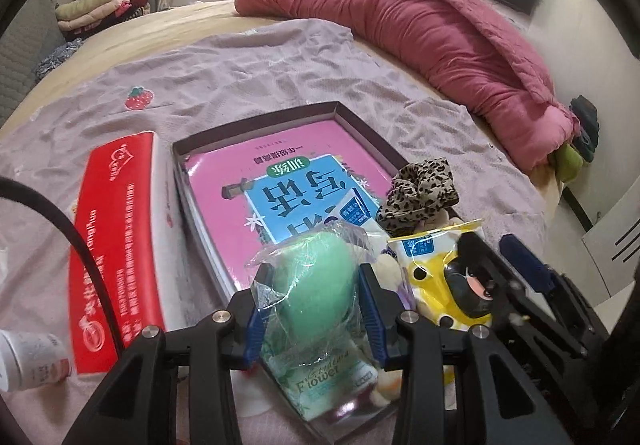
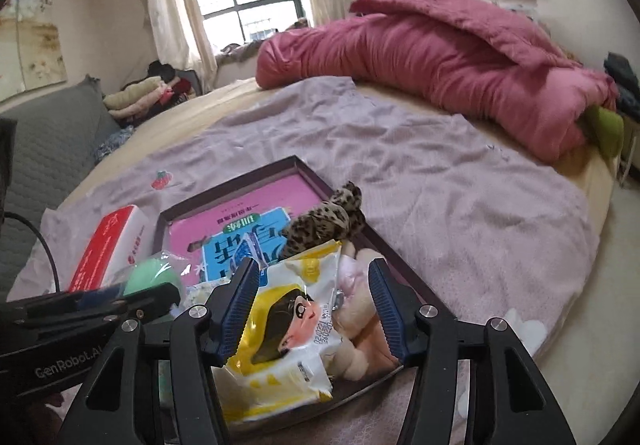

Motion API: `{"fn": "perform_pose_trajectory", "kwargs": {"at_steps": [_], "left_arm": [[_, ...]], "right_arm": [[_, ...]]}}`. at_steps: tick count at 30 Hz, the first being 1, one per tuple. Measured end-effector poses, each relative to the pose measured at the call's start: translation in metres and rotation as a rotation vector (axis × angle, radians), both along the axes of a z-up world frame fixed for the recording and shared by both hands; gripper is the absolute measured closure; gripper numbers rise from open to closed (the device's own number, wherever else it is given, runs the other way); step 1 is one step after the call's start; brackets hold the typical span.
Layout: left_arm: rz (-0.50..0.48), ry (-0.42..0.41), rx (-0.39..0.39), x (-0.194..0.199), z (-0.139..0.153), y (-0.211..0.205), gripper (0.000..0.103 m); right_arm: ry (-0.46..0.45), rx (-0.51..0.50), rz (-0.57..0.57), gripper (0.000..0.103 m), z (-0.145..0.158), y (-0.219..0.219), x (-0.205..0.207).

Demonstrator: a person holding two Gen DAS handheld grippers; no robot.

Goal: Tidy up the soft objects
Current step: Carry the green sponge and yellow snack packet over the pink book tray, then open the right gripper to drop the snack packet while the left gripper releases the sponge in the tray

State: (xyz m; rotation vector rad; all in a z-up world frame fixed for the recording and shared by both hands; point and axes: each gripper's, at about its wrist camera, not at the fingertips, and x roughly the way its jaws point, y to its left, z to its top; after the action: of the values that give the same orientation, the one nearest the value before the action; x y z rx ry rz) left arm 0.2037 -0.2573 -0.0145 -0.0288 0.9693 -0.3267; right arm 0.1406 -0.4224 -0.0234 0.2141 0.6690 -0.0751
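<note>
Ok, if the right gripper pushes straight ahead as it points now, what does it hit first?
Most likely the yellow plastic packet with a cartoon face, lying between the open fingers of the right gripper; the beige plush toy sits beside it. Depth is uncertain.

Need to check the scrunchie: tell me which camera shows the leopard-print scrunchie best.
The left wrist view: the leopard-print scrunchie shows whole and unblocked at the tray's right edge. The right wrist view shows it smaller, its lower part behind the yellow packet.

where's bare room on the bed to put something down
Free: the lilac blanket between the tray and the pink quilt, and the far part around its strawberry patch. Crowded: the tray's near end, and its left side, where the red box sits close.
</note>
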Motion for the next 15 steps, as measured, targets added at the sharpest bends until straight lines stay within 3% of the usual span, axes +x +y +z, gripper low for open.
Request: {"fn": "perform_pose_trajectory", "kwargs": {"at_steps": [15], "left_arm": [[-0.031, 0.033, 0.028, 0.022, -0.017, -0.014, 0.060]], "right_arm": [[0.088, -0.003, -0.025, 0.044, -0.015, -0.002, 0.013]]}}
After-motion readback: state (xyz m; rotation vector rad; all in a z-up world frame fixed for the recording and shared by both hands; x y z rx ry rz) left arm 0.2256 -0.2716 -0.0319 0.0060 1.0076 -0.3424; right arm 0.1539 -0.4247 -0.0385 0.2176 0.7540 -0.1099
